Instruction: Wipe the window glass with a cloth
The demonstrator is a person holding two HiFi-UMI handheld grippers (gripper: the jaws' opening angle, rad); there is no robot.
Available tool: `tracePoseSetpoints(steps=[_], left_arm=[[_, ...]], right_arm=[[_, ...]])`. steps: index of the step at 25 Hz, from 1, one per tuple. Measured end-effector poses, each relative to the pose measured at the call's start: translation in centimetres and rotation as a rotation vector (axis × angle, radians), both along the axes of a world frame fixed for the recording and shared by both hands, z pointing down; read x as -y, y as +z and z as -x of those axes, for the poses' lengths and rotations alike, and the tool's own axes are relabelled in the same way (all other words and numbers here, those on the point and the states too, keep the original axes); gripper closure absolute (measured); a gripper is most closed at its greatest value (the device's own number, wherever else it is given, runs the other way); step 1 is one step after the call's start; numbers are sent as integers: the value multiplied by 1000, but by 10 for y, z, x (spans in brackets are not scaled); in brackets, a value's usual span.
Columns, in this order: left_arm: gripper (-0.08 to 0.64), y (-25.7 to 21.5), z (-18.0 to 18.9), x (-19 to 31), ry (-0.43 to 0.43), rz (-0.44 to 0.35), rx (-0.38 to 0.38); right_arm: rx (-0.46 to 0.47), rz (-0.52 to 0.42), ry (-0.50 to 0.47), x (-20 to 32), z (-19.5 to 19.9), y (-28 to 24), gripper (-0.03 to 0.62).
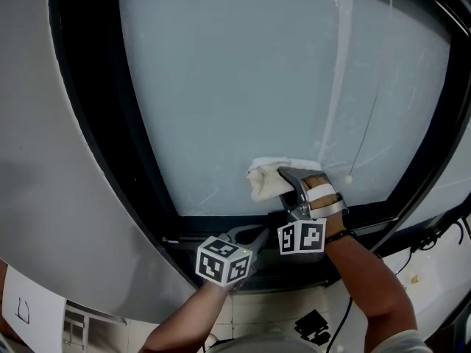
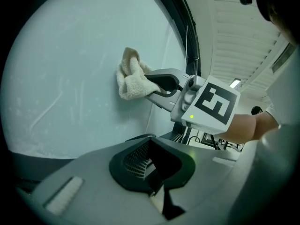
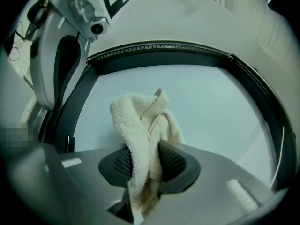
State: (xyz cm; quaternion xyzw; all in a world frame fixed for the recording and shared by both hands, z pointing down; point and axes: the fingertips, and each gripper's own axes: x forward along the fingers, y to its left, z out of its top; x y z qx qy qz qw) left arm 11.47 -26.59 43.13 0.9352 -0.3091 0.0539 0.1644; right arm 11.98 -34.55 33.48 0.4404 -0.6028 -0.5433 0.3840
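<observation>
Right gripper (image 1: 284,177): my right forearm (image 1: 366,271) reaches up from the lower right, and the jaws are clamped on the cloth (image 1: 266,178) with the bundle against the lower part of the window glass (image 1: 243,72), just above the black frame (image 1: 110,134). Left gripper (image 1: 252,235): it is held low on my left forearm (image 1: 193,313), just beside the right one, in front of the bottom frame rail. Its jaws are together with nothing between them. Right gripper view: the cream terry cloth (image 3: 140,125) is folded and pinched between the two dark pads of the right gripper (image 3: 149,165), its top standing upright before the pale glass (image 3: 211,107). Left gripper view only: the closed left gripper (image 2: 152,168) in the foreground, and the right gripper (image 2: 152,83) seen side-on, pressing the cloth (image 2: 131,78) onto the glass (image 2: 61,69). Head view only: both forearms and a thin hanging cord (image 1: 366,127) to the right of the cloth.
</observation>
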Motion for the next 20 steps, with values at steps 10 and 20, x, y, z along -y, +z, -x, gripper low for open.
tracePoseSetpoints(steps=[10,20], left_arm=[[544,-1,13,-6,-1,-5,18],[543,-6,34,-15,-10,-31,21]], right_arm=[[-46,52,38,1,0,-1,479],[-114,20,81,2,-1,1,479]])
